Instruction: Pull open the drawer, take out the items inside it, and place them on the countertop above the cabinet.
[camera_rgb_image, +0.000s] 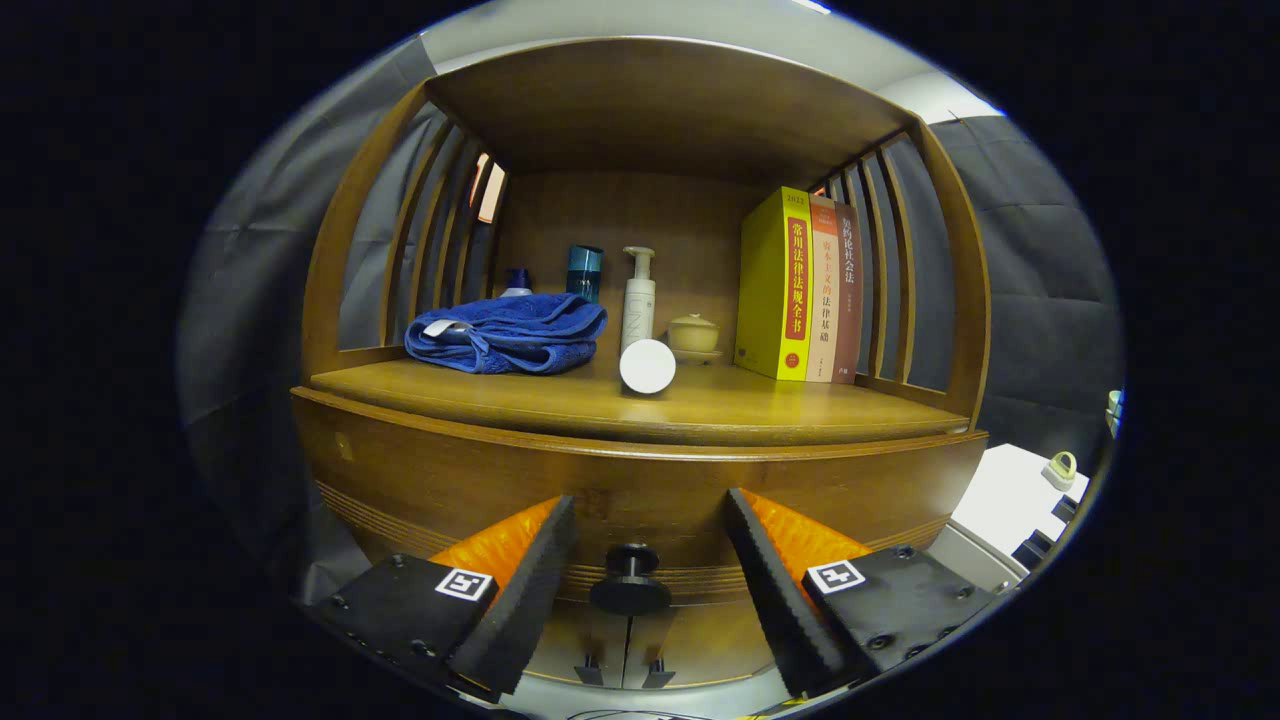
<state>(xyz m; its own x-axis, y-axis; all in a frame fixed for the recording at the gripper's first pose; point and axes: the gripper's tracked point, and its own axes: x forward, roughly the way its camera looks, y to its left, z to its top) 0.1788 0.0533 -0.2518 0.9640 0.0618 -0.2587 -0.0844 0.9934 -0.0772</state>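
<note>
- Two black ridged fingers of the gripper (640, 590) stand wide apart, holding nothing, with orange ribbed backing behind each pad and a small square black-and-white marker on each base.
- Between the fingers, touching neither, sits the round black drawer knob (630, 580), mounted on the brown wooden drawer front (420, 470), which is shut flush with the cabinet; grooved lines run along its lower edge.
- Just above the drawer lies the glossy wooden countertop (800, 405), set in a slatted alcove.
- On it, beyond the fingers: a folded dark-blue towel (510, 335) to one side, a white round-ended cylinder (647, 366) lying towards the gripper, and a white pump bottle (638, 300) upright behind it.
- Further back stand a teal bottle (585, 270) and a small beige lidded bowl on a saucer (693, 335).
- Three upright books (805, 285) lean by the slats: a thick yellow one, a white-and-orange one, a brown one. Their spines carry Chinese titles, and the yellow one is topped with "2022".
</note>
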